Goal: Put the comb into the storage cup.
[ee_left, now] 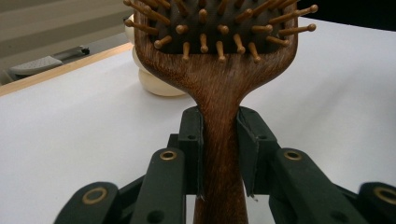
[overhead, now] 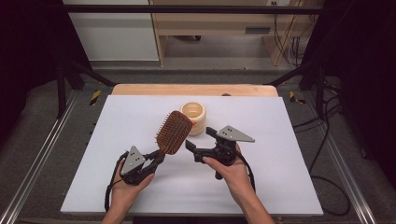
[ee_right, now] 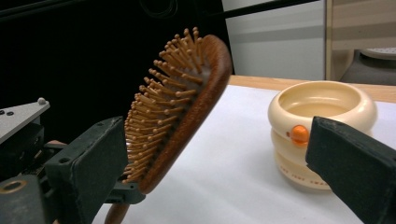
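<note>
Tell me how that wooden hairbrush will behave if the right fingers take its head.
The hairbrush looks rigid wood, so it likely won't flex. Its bristles may give and slide under a pad. The left gripper clamps only the narrow handle, so the head could pivot if pushed.

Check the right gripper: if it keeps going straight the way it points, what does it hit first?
Most likely the hairbrush head, held up by the left gripper. The right gripper is open with the head just ahead between its jaws; the cream cup sits farther back. Depth is uncertain.

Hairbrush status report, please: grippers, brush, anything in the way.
Left gripper clamped on hairbrush handle, brush raised. Right gripper open beside the head. Cream cup just behind.
</note>
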Demonstrator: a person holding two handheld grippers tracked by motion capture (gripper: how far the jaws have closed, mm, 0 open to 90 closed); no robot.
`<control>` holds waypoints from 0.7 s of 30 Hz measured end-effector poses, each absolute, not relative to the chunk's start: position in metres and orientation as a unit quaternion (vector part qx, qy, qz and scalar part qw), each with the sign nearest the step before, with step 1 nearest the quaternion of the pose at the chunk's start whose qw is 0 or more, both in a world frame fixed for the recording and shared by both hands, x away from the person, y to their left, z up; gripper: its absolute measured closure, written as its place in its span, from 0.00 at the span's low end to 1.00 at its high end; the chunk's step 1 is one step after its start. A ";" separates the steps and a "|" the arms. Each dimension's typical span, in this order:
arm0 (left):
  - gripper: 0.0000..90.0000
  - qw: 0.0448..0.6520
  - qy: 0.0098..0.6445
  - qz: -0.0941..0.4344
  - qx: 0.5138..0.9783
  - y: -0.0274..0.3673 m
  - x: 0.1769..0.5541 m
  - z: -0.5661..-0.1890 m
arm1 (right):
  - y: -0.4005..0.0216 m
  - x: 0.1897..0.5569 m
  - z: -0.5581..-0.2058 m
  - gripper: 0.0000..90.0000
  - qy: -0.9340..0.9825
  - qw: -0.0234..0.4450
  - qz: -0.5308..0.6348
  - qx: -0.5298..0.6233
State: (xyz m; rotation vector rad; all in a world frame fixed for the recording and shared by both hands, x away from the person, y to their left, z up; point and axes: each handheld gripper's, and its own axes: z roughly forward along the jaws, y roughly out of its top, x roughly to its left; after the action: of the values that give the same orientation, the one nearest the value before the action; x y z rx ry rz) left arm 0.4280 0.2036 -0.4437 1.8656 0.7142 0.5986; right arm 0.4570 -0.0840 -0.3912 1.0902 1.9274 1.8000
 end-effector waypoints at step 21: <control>0.80 0.509 0.286 0.249 0.773 0.200 0.426 -0.443 | -0.068 0.462 -0.397 0.07 0.664 0.129 0.633 0.377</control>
State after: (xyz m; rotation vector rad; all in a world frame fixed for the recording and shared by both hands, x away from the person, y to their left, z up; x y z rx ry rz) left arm 0.4265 0.1997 -0.4429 1.8609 0.6888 0.6003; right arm 0.4618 -0.0684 -0.3967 1.0953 1.9304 1.8387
